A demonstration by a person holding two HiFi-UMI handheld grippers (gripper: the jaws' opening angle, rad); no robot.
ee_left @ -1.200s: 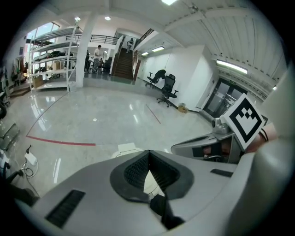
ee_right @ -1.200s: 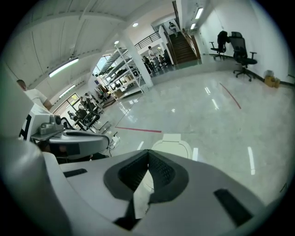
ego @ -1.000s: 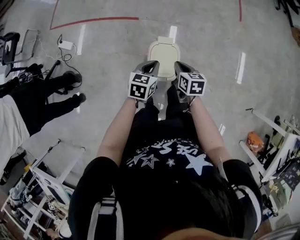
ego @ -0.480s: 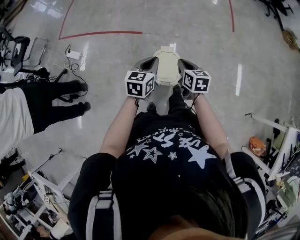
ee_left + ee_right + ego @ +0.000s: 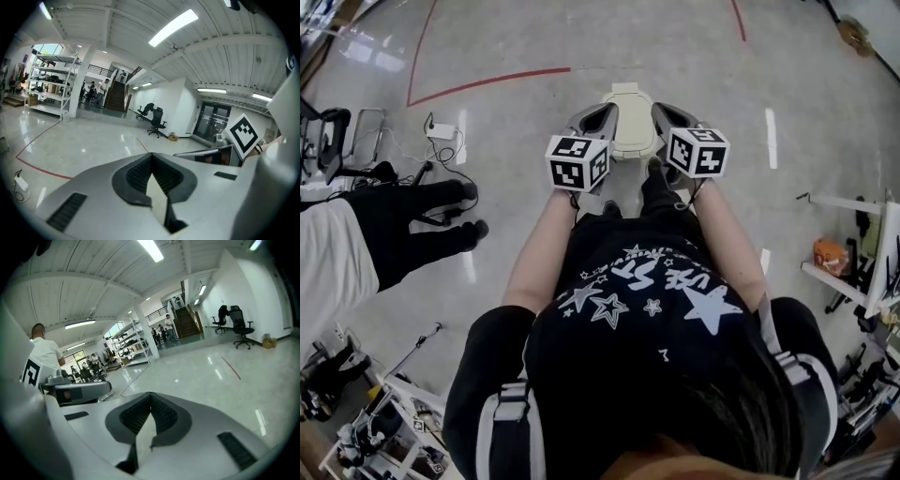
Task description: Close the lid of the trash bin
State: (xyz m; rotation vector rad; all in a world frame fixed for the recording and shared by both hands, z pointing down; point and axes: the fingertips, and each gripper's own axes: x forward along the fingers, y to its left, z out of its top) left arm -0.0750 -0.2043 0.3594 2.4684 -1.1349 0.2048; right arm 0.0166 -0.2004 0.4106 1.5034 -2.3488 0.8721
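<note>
A trash bin with a cream lid (image 5: 630,120) stands on the grey floor just in front of the person's feet. From above the lid looks flat on the bin. My left gripper (image 5: 594,120) lies along the lid's left side and my right gripper (image 5: 667,116) along its right side, with the lid between them. In the left gripper view the left gripper (image 5: 151,160) has its jaw tips touching and nothing held. In the right gripper view the right gripper (image 5: 150,400) is the same. Cream colour shows through the slit behind each pair of tips.
A person in black trousers (image 5: 403,225) stands at the left, near a power adapter and cables (image 5: 441,129). A red floor line (image 5: 487,82) runs beyond the bin. Shelving (image 5: 862,272) stands at the right and a rack (image 5: 384,431) at the lower left.
Both grippers have moved forward from the bin's near edge and now sit on either side of the lid. The head camera has shifted, and the bystander at the left moved a little.
</note>
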